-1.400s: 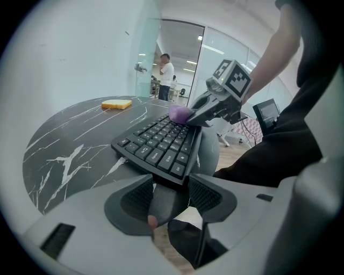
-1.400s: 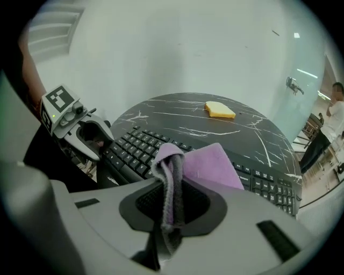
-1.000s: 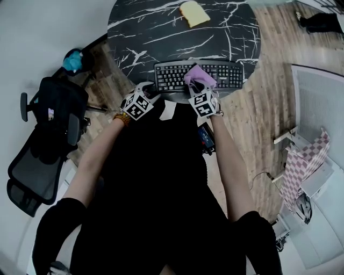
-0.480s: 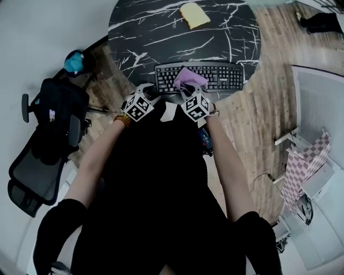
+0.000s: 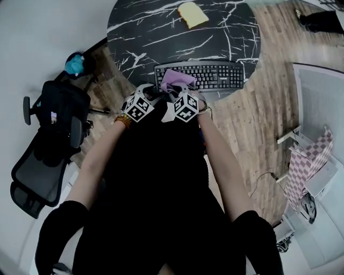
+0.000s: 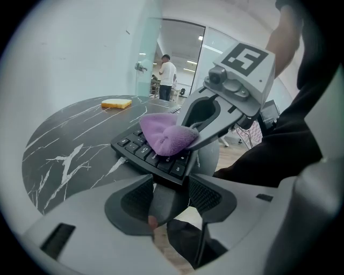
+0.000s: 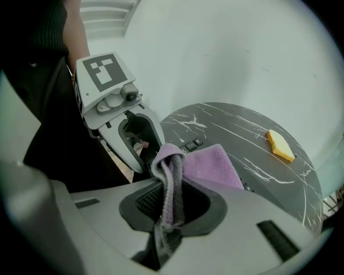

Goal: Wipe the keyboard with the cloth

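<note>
A black keyboard [image 5: 215, 75] lies at the near edge of the round black marble table [image 5: 145, 27]. My right gripper [image 5: 173, 92] is shut on a purple cloth [image 5: 176, 79], which rests on the keyboard's left end. In the right gripper view a fold of the cloth [image 7: 215, 164] is pinched between the jaws of my right gripper [image 7: 171, 201]. My left gripper [image 5: 152, 95] stands open at the keyboard's near left corner [image 6: 142, 150], with nothing gripped between its pads [image 6: 209, 194]. Whether it touches the keyboard I cannot tell. The two grippers are close together.
A yellow sponge [image 5: 193, 14] lies at the far side of the table. A black office chair [image 5: 48, 139] stands on the wood floor to the left, next to a teal object [image 5: 72, 62]. A person [image 6: 167, 78] stands far off behind glass.
My right gripper has slid the cloth leftwards along the keyboard, from its middle to its left end, and has rolled a little. The left gripper has stayed in place.
</note>
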